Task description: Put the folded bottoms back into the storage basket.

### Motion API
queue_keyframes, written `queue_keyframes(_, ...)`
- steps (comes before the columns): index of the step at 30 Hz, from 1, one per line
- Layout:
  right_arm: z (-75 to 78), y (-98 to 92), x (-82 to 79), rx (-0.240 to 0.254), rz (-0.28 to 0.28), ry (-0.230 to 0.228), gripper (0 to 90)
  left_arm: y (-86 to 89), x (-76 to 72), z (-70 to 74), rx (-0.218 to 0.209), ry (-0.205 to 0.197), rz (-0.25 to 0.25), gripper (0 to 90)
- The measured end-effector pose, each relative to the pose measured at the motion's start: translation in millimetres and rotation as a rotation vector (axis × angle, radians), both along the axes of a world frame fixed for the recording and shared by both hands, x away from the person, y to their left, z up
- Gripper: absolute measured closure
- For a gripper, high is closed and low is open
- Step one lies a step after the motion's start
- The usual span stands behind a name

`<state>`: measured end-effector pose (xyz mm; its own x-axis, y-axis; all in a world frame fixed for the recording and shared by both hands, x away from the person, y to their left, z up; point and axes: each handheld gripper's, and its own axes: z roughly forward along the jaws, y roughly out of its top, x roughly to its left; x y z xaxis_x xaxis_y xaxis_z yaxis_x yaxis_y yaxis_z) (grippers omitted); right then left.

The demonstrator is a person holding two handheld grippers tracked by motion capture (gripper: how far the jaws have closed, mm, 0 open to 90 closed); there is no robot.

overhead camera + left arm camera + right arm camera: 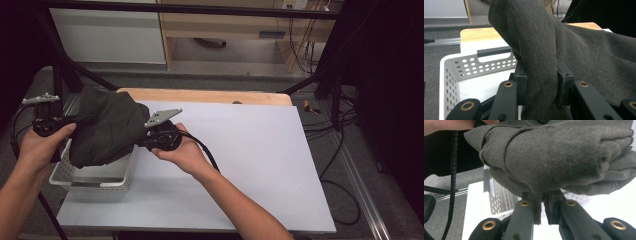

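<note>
Both the left claw and right claw clamp the bunched dark grey knit garment above the white perforated plastic basket.

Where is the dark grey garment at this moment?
In the high view the dark grey garment hangs at the table's left side, above the white perforated basket, held between the left gripper and the right gripper.

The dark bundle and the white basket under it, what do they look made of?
The dark bundle looks like soft matte fabric, probably a fine knit or twill: a ribbed weave, stitched seams and limp folds show. The white basket looks like moulded plastic, smooth and slightly glossy, with rows of punched round holes and a handle slot.
</note>
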<state>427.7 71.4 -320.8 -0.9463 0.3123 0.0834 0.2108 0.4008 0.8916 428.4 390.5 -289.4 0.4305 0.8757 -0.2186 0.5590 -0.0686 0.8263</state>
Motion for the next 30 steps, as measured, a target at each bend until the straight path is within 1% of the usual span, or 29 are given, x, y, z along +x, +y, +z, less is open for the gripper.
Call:
queue_keyframes(11, -6.3, 7.6, -1.3, 0.0, 0.006, 0.009, 84.8, 5.5, -0.9, -6.7, 0.003, 0.01, 0.006, 68.3)
queue_keyframes(16, -10.4, 11.8, -2.7, -0.006, 0.007, 0.016, 84.8, 8.4, -2.0, -10.7, 0.007, 0.016, 0.01, 68.3)
queue_keyframes(24, -16.0, 18.8, -5.5, -0.011, 0.011, 0.022, 84.8, 12.8, -3.4, -18.2, 0.002, 0.025, 0.021, 68.3)
queue_keyframes(30, -19.2, 23.5, -6.5, -0.017, 0.017, 0.023, 84.8, 16.6, -3.9, -21.2, 0.004, 0.03, 0.021, 68.3)
